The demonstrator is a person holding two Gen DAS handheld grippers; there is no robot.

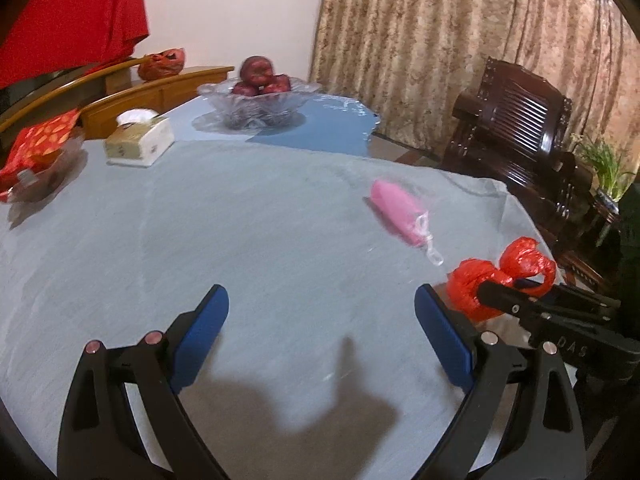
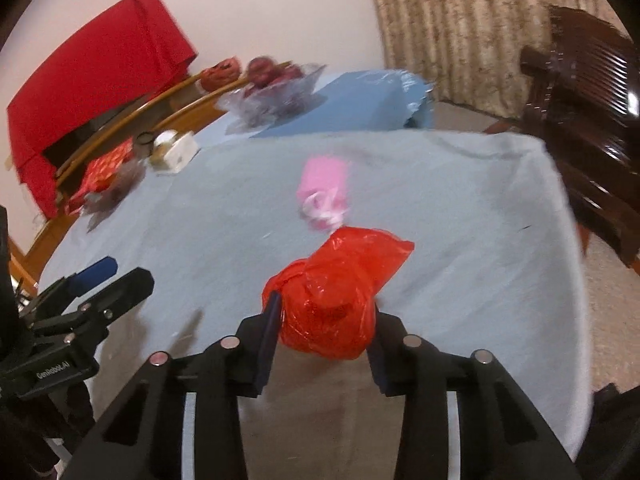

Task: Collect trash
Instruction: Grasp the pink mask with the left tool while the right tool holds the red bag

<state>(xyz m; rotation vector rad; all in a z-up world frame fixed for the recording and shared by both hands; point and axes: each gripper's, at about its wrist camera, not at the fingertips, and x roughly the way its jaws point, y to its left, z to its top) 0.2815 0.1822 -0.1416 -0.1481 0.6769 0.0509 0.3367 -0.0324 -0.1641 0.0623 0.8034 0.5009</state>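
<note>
Currently clamped between the blue pads of the right gripper (image 2: pixel 324 316): crumpled red plastic bag (image 2: pixel 336 300), pinched from both sides and bulging forward past the fingertips. Also visible from the left wrist view as a red bundle (image 1: pixel 496 280) gripped at the tip of the right gripper (image 1: pixel 492 294), just right of the left gripper's right finger.

Left gripper (image 1: pixel 322 300): jaws spread wide, nothing between the blue pads (image 1: pixel 204 332), poised over the pale grey tablecloth (image 1: pixel 260 240). In the right wrist view, located low at left (image 2: pixel 114 274), well apart from the red bag.

Directly ahead of the right gripper, just beyond the held bag: pink roll in clear plastic wrap (image 2: pixel 326 188), lying on the cloth. From the left gripper, ahead and to the right (image 1: pixel 398 212); knotted clear end pointing back toward the grippers.

Far ahead of the left gripper: clear glass bowl of dark red fruit (image 1: pixel 260 98). Ahead and to the left: white-and-tan tissue box (image 1: pixel 140 142), then a red packet with orange dots (image 1: pixel 40 148) further left. Beyond the table's right edge: dark wooden chair (image 1: pixel 516 128) before a beige patterned curtain (image 1: pixel 440 32).
</note>
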